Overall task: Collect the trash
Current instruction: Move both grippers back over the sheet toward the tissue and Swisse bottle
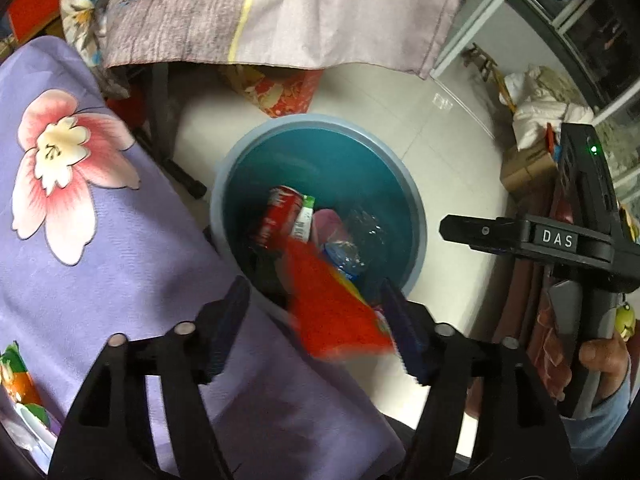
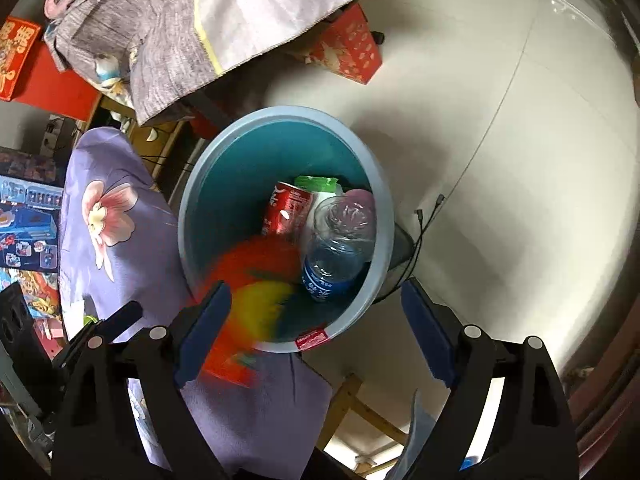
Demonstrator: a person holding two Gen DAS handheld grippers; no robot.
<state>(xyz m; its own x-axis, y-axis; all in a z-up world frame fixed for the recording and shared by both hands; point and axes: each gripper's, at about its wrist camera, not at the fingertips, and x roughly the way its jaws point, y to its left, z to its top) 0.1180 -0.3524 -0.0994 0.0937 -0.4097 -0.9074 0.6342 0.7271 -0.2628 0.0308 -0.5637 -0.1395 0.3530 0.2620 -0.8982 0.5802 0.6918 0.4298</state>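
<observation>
While the red wrapper (image 1: 340, 312) blurs in mid-drop at the near rim of the bin (image 1: 412, 196), the step in hand reads as a release: one piece of trash is going in. At the left of the left wrist view lies a purple flowered cloth (image 1: 100, 240), which looks to cover a tabletop, though what is under it is hidden. At lower centre, the left gripper (image 1: 316, 332) stands with its jaws apart; the wrapper sits between them, close against the right finger, but it is smeared by motion and seems to be loose rather than pinched. Inside the bin, at frame centre, lie a red can (image 1: 280, 216), a green-and-white packet (image 1: 306, 220) and a clear bottle (image 1: 352, 248). At the right edge, the other tool shows side-on, with a hand (image 1: 604, 356) on its grip.

From the right wrist view, the right gripper (image 2: 316, 332) also stands wide apart and holds nothing, hanging over the bin's near rim.

Next, I judge, both hands must leave the bin and look for more trash; a colourful packet (image 1: 18, 380) at the lower left edge on the cloth may be a candidate, though it is too cropped to be sure.
</observation>
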